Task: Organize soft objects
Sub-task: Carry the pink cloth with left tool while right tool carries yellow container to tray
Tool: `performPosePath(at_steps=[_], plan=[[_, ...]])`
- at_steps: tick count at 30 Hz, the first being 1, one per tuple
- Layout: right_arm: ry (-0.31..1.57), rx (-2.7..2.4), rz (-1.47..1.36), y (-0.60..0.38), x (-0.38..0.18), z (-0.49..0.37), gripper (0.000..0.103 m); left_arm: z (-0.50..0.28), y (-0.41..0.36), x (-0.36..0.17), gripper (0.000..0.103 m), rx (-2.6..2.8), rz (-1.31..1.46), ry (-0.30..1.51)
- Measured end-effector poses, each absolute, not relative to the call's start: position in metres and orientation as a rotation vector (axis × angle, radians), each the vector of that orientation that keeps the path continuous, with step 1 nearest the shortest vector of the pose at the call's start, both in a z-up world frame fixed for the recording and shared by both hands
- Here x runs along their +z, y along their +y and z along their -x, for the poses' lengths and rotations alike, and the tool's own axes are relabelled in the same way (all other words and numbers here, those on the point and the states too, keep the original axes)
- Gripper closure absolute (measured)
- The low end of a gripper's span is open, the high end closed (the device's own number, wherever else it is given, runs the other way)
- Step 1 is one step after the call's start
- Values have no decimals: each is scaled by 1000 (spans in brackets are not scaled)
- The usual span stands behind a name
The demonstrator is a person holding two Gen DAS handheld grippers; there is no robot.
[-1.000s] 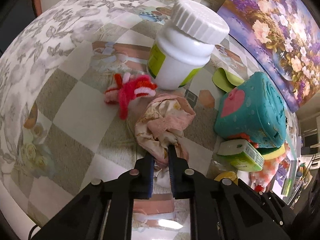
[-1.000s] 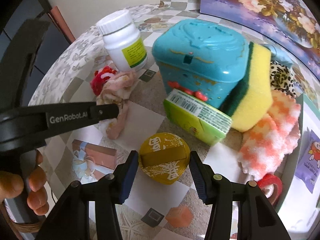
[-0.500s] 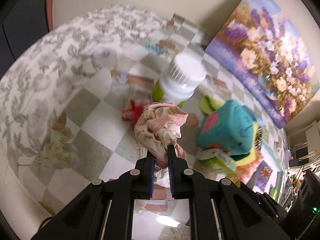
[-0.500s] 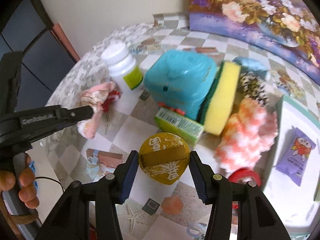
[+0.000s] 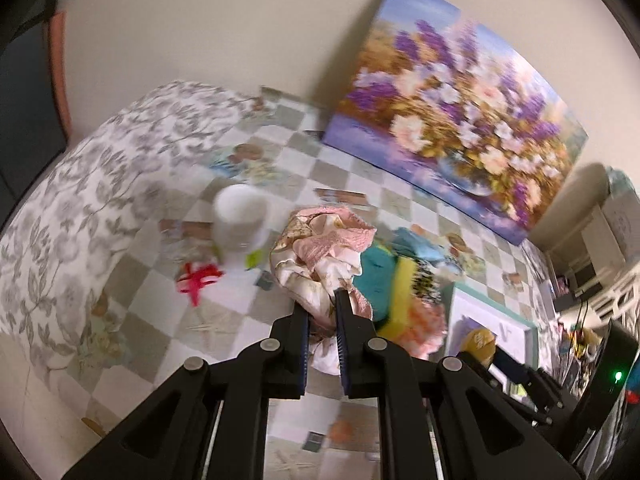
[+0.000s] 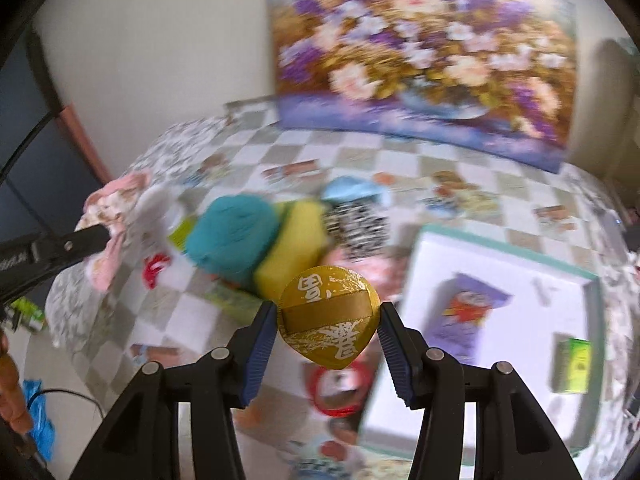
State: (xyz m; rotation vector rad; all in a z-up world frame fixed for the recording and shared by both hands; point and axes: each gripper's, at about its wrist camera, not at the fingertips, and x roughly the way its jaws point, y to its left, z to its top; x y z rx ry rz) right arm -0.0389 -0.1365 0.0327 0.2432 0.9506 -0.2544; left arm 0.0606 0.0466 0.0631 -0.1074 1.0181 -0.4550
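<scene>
My left gripper [image 5: 321, 300] is shut on a bunched pink and cream cloth [image 5: 320, 248], which hangs lifted above the table. The same cloth [image 6: 114, 216] shows at the left of the right wrist view, on the left gripper's black finger. My right gripper [image 6: 328, 312] is shut on a golden heart-shaped pouch [image 6: 329, 320] with white characters, held off the table. On the checkered tablecloth lie a yellow sponge [image 6: 296, 240], a leopard-print cloth [image 6: 358, 226], a pink-orange fluffy cloth [image 5: 424, 324] and a red ribbon toy [image 5: 198, 276].
A white tray [image 6: 500, 252] with a teal rim sits at the right, holding a purple packet [image 6: 464, 312] and a green box [image 6: 574, 364]. A teal box [image 6: 228, 240], a white bottle [image 5: 240, 224] and a flower painting [image 5: 452, 128] stand behind. A red tape roll [image 6: 340, 388] lies below my right gripper.
Both grippers have risen well above the table with their loads. The cloth has come off the tablecloth and the table objects now look smaller and farther away. The tray has come into view.
</scene>
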Motion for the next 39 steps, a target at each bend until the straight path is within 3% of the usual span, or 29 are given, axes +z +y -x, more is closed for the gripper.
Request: performPosePath(at_steps=[17, 39], plan=[[919, -534, -440, -259, 40, 96, 49, -15, -79, 72, 90, -625, -113, 1005], [928, -757, -625, -363, 9, 152, 49, 44, -219, 18, 90, -853, -308, 1038]])
